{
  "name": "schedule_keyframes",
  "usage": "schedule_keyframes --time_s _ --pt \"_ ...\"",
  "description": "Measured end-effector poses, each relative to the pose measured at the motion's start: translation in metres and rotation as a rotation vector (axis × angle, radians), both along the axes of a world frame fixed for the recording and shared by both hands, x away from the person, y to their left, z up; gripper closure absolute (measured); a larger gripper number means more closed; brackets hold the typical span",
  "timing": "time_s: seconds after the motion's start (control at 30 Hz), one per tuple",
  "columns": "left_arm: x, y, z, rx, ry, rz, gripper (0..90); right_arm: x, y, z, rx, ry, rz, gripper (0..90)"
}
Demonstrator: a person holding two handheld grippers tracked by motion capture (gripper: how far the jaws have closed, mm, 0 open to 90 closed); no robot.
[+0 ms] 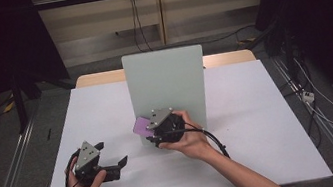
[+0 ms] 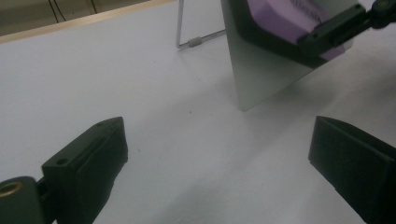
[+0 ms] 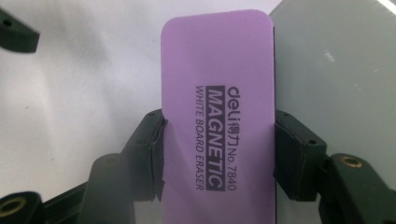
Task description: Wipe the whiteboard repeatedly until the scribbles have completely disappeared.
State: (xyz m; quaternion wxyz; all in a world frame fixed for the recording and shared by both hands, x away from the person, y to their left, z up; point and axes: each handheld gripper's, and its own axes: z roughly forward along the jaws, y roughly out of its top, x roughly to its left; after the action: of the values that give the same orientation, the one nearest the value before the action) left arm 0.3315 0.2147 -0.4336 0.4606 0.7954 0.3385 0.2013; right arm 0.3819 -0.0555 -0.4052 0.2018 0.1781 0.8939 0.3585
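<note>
Right tool (image 3: 219, 154) clamps purple eraser (image 3: 217, 107) crosswise, long axis pointing straight ahead

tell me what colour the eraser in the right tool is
Purple, with dark printed lettering; the eraser shows best in the right gripper view.

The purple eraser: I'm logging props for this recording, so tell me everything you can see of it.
The eraser is a flat purple block with rounded corners and a dark underside. Black print reads "deli MAGNETIC WHITE BOARD ERASER No.7840". The right gripper clamps its two long sides. It is held off the table at the left edge of the upright board; contact with the board is unclear.
</note>
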Motion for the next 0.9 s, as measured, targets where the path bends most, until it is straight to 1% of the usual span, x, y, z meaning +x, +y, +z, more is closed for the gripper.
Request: schedule_keyframes --time_s 0.13,0.3,0.43,0.5,0.57,0.63,0.67,0.9 --pt "0.0 0.0 0.0 -0.003 -0.001 0.002 4.6 0.0 0.006 -0.007 -0.035 0.031 0.026 41.7" --pt "0.0 0.001 0.0 -0.005 0.0 0.004 4.6 0.0 0.01 -0.015 -0.058 0.071 0.054 41.7" --pt "0.0 0.001 0.0 -0.006 -0.003 0.004 4.6 -0.001 0.012 -0.018 -0.057 0.077 0.058 41.7" --pt "0.0 0.001 0.0 -0.007 -0.003 0.004 4.6 -0.001 0.011 -0.017 -0.06 0.066 0.055 41.6" --pt "0.0 0.002 0.0 -0.007 -0.002 0.003 4.6 -0.001 0.009 -0.012 -0.048 0.047 0.046 41.7" --pt "0.0 0.002 0.0 -0.008 -0.002 0.004 4.6 0.002 0.004 -0.004 -0.029 0.034 0.034 41.6" --pt "0.0 0.002 0.0 -0.009 -0.002 0.006 4.6 0.002 0.001 0.001 -0.019 0.03 0.021 41.6" --pt "0.0 0.001 0.001 -0.004 -0.002 0.005 4.6 0.012 -0.017 0.039 0.051 -0.045 -0.039 41.6"
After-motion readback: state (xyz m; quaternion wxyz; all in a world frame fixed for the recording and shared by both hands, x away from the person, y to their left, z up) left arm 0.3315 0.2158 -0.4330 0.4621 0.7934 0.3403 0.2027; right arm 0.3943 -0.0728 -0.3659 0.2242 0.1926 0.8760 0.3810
